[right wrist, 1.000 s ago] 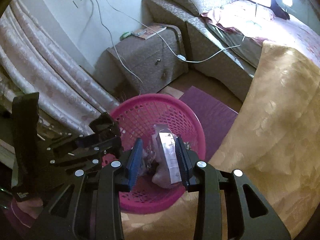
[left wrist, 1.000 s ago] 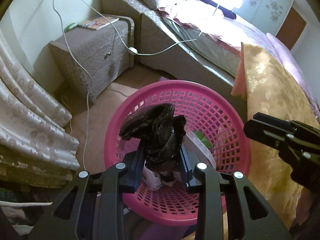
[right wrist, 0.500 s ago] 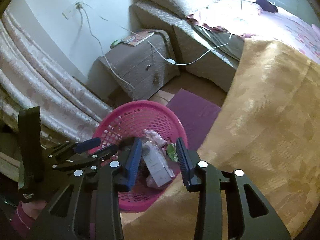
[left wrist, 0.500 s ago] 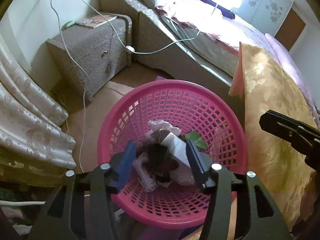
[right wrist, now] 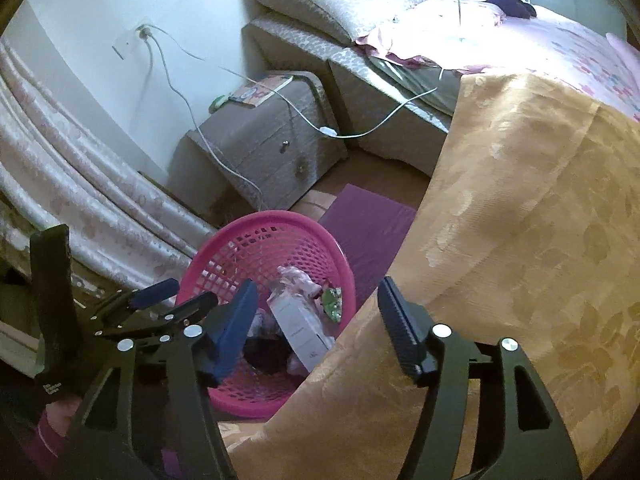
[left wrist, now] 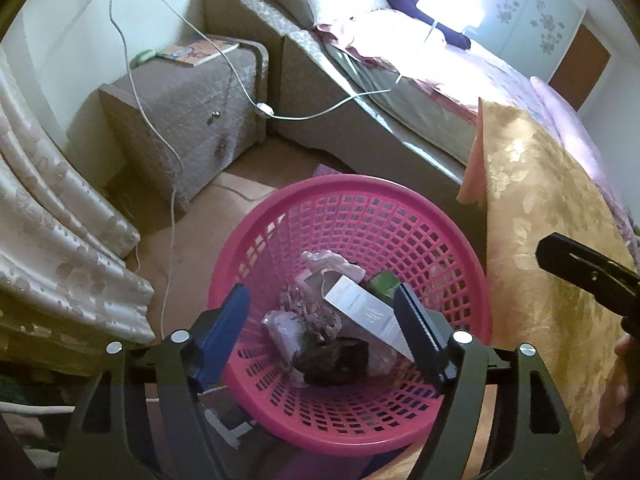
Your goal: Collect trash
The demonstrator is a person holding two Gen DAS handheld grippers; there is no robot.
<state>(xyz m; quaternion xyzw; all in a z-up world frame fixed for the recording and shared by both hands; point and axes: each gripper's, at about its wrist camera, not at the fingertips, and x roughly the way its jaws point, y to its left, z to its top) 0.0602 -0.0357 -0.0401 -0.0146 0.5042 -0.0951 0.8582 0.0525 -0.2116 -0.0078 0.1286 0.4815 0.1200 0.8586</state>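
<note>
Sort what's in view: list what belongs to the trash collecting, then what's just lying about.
Belongs to the job:
- pink basket
- white carton inside it
- black bag inside it
- left tool, jaws opening, nothing between them

Just lying about:
- nightstand
- book
- white cable
- gold bedspread

Each gripper is built of black arms fastened with round silver screws. On the left gripper point(left wrist: 322, 320) a blue pad and a ribbed black pad are carried. The right gripper point(right wrist: 316, 316) is fitted alike. A magenta sleeve point(right wrist: 44, 436) is seen at lower left.
</note>
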